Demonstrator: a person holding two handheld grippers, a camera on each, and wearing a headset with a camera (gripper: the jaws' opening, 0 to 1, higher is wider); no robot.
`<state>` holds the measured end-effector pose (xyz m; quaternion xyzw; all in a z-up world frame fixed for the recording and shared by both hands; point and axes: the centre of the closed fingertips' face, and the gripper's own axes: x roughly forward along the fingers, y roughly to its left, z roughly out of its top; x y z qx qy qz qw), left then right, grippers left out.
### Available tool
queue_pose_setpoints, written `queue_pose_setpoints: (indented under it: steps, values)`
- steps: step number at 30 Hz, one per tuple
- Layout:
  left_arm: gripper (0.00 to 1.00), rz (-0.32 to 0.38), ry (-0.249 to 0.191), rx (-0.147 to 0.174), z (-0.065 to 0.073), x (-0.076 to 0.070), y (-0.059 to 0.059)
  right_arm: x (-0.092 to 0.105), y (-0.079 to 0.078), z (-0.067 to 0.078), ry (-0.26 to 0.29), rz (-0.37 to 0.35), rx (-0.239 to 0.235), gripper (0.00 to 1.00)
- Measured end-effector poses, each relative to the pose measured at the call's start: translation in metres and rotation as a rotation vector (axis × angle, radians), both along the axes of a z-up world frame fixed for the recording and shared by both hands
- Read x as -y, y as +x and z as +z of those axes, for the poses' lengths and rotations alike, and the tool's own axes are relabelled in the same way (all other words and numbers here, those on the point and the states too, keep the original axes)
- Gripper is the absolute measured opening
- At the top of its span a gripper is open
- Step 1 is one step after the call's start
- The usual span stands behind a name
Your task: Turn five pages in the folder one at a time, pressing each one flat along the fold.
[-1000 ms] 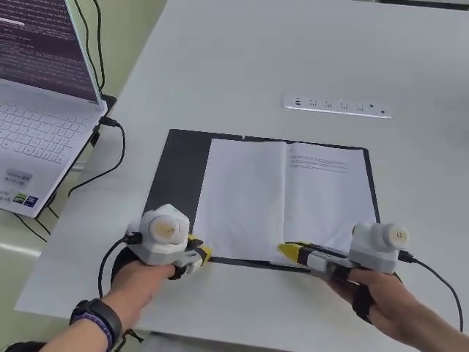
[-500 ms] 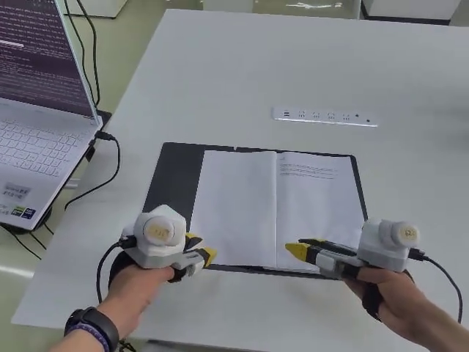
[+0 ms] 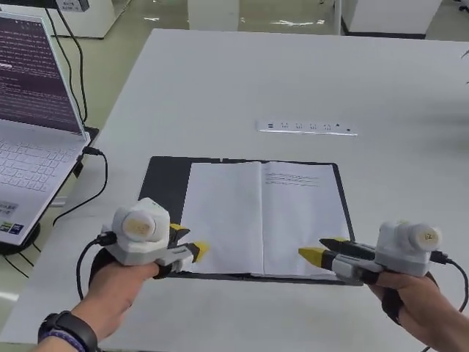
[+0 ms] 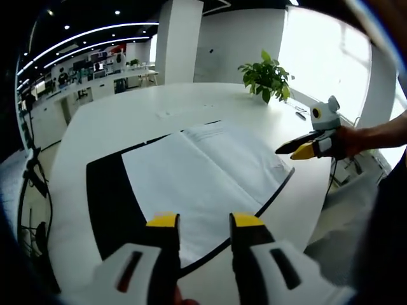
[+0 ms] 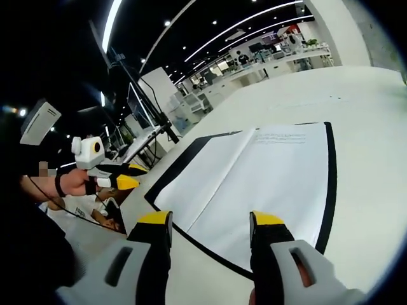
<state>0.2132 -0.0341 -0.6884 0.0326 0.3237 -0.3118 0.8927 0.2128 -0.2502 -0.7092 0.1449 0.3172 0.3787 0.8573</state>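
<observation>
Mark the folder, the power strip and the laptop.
folder (image 3: pixel 165 183): head view, bare black cover left of the pages.
power strip (image 3: pixel 304 127): head view, middle of its white body.
laptop (image 3: pixel 29 158): head view, on its keyboard.

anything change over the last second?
Right gripper has slid right along the folder's near edge, away from the fold; jaws open, empty. Left gripper stayed at the near left corner, open. Folder lies open and flat as before. The overall shift is camera motion.
</observation>
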Motion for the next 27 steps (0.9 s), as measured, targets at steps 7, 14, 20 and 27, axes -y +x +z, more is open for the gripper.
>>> queue_pose_setpoints:
  steps: [7,14,20,27]
  values:
    - [0.36,0.000,0.008,0.048,0.025,-0.004,0.003,0.026,-0.002,0.019,-0.020,-0.047,0.049,0.54]
    - [0.46,-0.005,0.003,0.079,0.044,-0.010,0.002,0.046,-0.009,0.033,-0.057,-0.079,0.088,0.58]
    - [0.54,0.015,-0.003,0.091,0.056,-0.021,-0.001,0.063,-0.013,0.053,-0.065,-0.115,0.131,0.61]
    - [0.60,0.070,-0.013,0.115,0.073,-0.037,-0.011,0.079,-0.024,0.063,-0.084,-0.145,0.152,0.69]
